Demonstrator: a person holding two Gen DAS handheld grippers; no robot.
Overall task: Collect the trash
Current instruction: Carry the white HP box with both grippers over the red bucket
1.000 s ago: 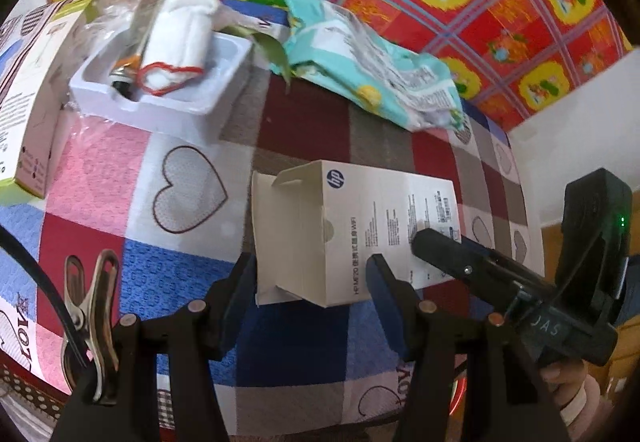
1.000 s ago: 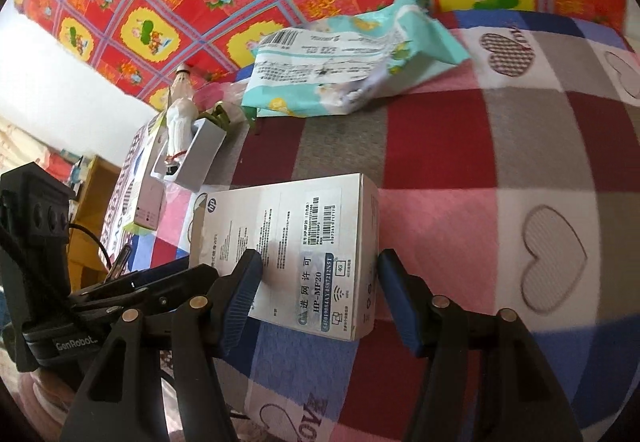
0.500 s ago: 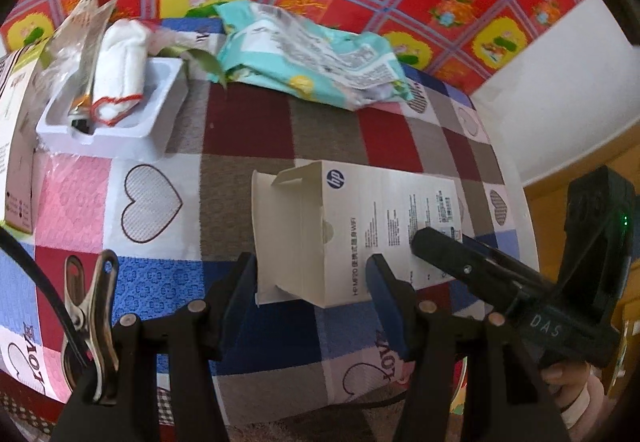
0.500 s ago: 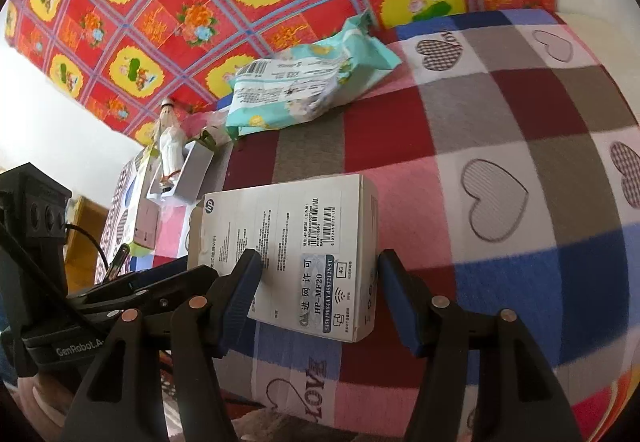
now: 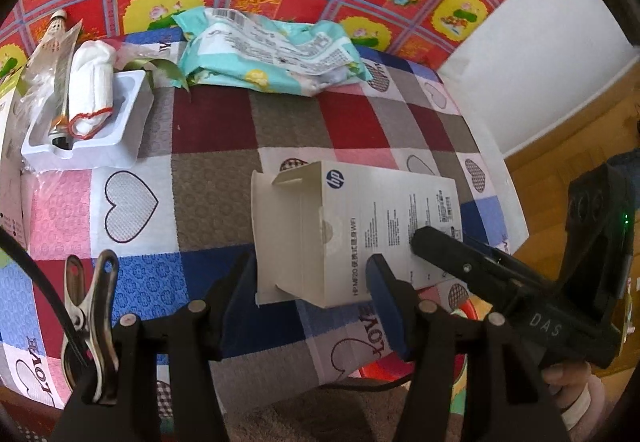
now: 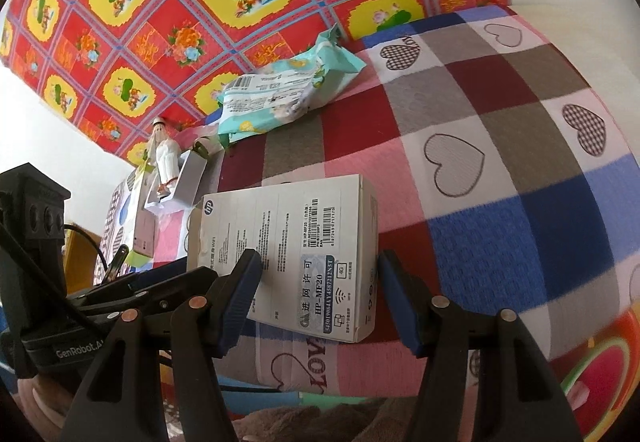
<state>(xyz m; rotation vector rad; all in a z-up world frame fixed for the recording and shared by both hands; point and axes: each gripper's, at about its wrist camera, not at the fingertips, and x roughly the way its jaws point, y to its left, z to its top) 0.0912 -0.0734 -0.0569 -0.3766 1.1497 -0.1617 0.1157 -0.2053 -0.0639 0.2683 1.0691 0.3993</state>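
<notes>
A white HP cardboard box (image 5: pixel 360 234) with an open end flap is held off the checked tablecloth between both grippers. My left gripper (image 5: pixel 308 294) is closed on its open end. My right gripper (image 6: pixel 318 296) is closed on its barcode end (image 6: pixel 312 254). The right gripper's fingers (image 5: pixel 460 254) show at the right of the left wrist view. The left gripper's fingers (image 6: pixel 140 290) show at the left of the right wrist view.
A teal wipes packet (image 5: pixel 272 50) lies at the table's far edge. A white foam tray (image 5: pixel 88 130) holds a rolled white cloth and a tube at the left. A box (image 5: pixel 8 162) stands at the far left. The table's right edge (image 5: pixel 500 170) drops to wooden floor.
Both grippers have lifted and drawn the box back toward the table's near edge. More of the table and the floor beyond shows now.
</notes>
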